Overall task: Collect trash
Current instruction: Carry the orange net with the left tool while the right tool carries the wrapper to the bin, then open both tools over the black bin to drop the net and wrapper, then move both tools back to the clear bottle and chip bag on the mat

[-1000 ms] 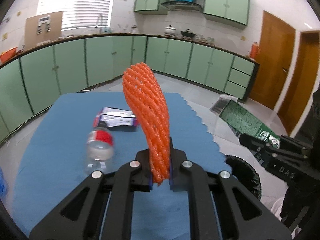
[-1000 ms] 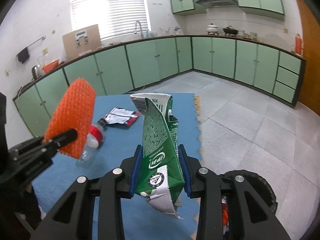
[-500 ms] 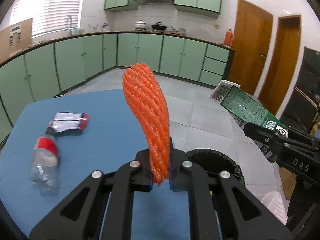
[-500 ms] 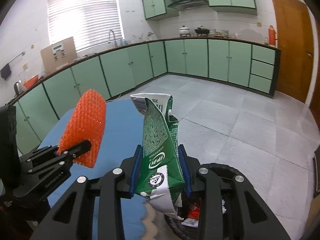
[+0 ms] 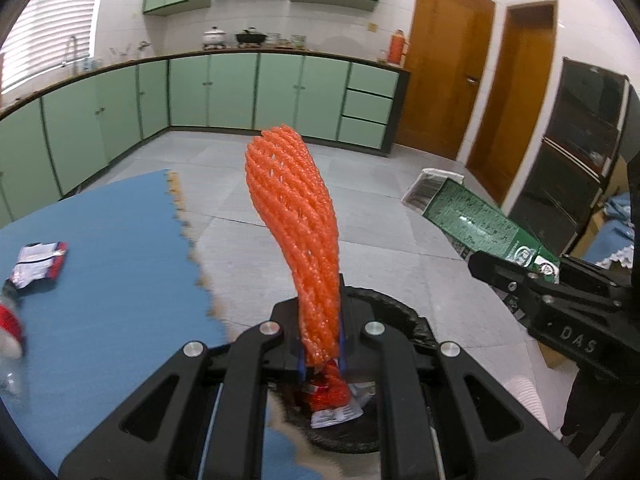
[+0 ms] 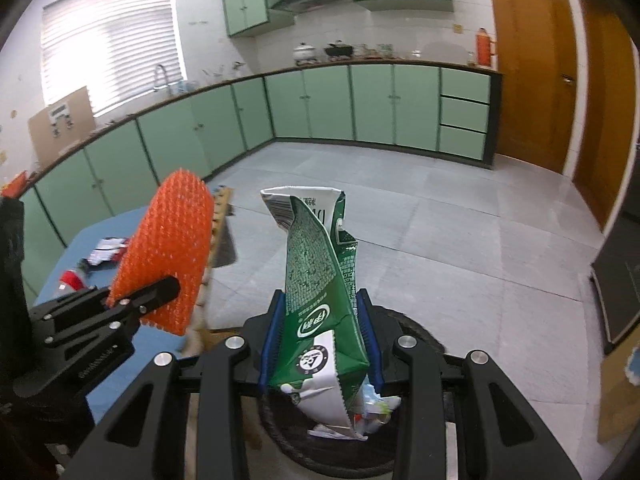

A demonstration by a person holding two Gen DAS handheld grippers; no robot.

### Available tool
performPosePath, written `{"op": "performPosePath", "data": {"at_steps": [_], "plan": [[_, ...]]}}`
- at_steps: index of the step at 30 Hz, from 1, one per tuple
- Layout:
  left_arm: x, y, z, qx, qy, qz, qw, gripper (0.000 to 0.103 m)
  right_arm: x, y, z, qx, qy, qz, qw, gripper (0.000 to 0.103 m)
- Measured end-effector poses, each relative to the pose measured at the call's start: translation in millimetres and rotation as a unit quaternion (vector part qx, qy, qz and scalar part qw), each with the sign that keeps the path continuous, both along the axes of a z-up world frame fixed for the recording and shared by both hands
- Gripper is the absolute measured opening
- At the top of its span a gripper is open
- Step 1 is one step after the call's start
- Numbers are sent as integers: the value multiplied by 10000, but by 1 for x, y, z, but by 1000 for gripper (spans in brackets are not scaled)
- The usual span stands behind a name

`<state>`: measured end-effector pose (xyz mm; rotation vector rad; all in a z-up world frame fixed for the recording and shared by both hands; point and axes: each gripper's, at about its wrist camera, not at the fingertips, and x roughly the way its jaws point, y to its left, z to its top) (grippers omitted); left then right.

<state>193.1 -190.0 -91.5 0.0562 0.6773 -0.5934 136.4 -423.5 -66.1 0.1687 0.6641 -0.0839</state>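
Left gripper clamped on lower end of orange foam net, net standing upright above black trash bin holding wrappers. Right gripper pinching crumpled green milk carton over same bin. On blue mat: snack wrapper, plastic bottle, both lying well left of bin.

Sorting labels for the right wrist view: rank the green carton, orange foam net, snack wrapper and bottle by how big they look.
1. Green carton
2. Orange foam net; nearly alike, both near the camera
3. Snack wrapper and bottle: small, blurred, unranked
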Motion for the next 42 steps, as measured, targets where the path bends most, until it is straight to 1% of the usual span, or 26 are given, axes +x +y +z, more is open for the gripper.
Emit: {"op": "performPosePath", "data": {"at_steps": [4, 9, 13, 18, 19, 20, 21, 23, 24, 25, 30, 33, 35, 37, 39, 42], "plan": [[4, -29, -19, 63, 128, -272, 9995, 9, 3, -19, -16, 48, 174, -193, 9996, 35], [13, -57, -39, 192, 367, -480, 9980, 9, 6, -41, -40, 145, 427, -381, 9983, 35], [20, -66, -52, 329, 487, -532, 9969, 10, 10, -50, -58, 177, 617, -471, 9968, 36], [28, -70, -62, 426, 657, -499, 9957, 18, 19, -54, -68, 182, 768, -469, 9958, 38], [29, -71, -64, 441, 691, -480, 9955, 23, 21, -54, -69, 172, 794, -450, 9957, 39], [30, -71, -65, 437, 729, -467, 9953, 31, 23, -53, -70, 158, 809, -452, 9956, 42], [31, -71, -66, 415, 753, -464, 9952, 35, 22, -52, -71, 145, 809, -478, 9955, 50], [34, -70, -66, 364, 796, -472, 9950, 45, 23, -56, -71, 129, 797, -574, 9951, 59], [35, -69, -66, 336, 814, -480, 9950, 49, 23, -58, -70, 142, 788, -596, 9950, 59], [36, -68, -65, 319, 811, -464, 9951, 55, 22, -58, -69, 140, 777, -623, 9949, 59], [38, -60, -59, 223, 813, -401, 9956, 58, 14, -66, -63, 53, 686, -783, 9946, 63], [36, -48, -49, 106, 734, -298, 9968, 61, 10, -65, -55, -40, 582, -848, 9947, 71], [33, -36, -38, 54, 595, -191, 9980, 63, 7, -60, -46, -161, 478, -872, 9949, 78], [30, -24, -29, 17, 477, -94, 9988, 64, 5, -53, -35, -243, 347, -875, 9953, 87], [27, -11, -19, -28, 355, 27, 9994, 67, 3, -47, -26, -249, 238, -859, 9957, 93], [20, 14, -3, -75, 157, 271, 9995, 69, -2, -33, -14, -228, 35, -792, 9966, 96]]}}
